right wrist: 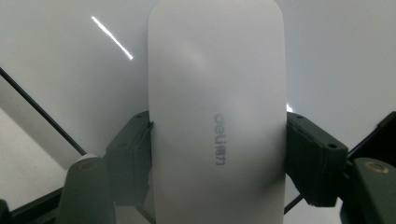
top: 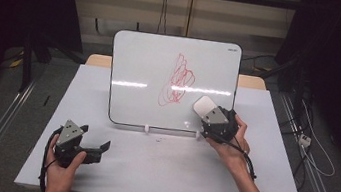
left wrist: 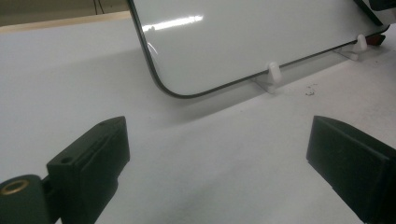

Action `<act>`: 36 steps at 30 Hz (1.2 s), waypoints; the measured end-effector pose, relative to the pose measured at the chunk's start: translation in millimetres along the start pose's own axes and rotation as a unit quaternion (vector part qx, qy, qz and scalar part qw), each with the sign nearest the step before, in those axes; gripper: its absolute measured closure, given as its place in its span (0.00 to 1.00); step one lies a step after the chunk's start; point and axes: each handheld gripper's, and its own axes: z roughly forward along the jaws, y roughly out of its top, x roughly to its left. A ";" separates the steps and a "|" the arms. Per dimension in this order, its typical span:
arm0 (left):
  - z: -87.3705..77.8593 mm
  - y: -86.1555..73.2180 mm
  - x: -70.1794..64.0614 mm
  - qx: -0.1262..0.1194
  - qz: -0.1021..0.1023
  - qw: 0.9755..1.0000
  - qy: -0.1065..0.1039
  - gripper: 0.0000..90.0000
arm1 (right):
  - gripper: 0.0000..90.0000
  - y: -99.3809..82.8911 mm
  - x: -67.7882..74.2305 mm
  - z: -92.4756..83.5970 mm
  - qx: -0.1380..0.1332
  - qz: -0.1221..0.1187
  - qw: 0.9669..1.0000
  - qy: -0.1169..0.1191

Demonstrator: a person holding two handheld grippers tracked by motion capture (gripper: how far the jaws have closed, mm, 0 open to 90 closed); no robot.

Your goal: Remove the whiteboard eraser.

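My right claw (top: 209, 112) clamps a white eraser (top: 203, 105) against the whiteboard (top: 141, 72).

The eraser, printed "deli", sits pinched by its long sides between my right claw's two pads (right wrist: 133, 158), its face laid on the board's lower right area, just beside the red scribble (top: 177, 79). My left claw (top: 97, 138) rests low on the table (top: 148, 168), well apart from the board, spread wide and holding nothing.

Tool (left wrist: 217, 154) jaws wide apart — whiteboard (left wrist: 243, 42) propped beyond.
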 end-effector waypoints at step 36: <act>-3.6 -4.5 6.7 0.005 -0.019 1.000 0.005 0.07 | 0.35 -2.5 -19.3 -4.9 -0.015 0.119 0.989 0.081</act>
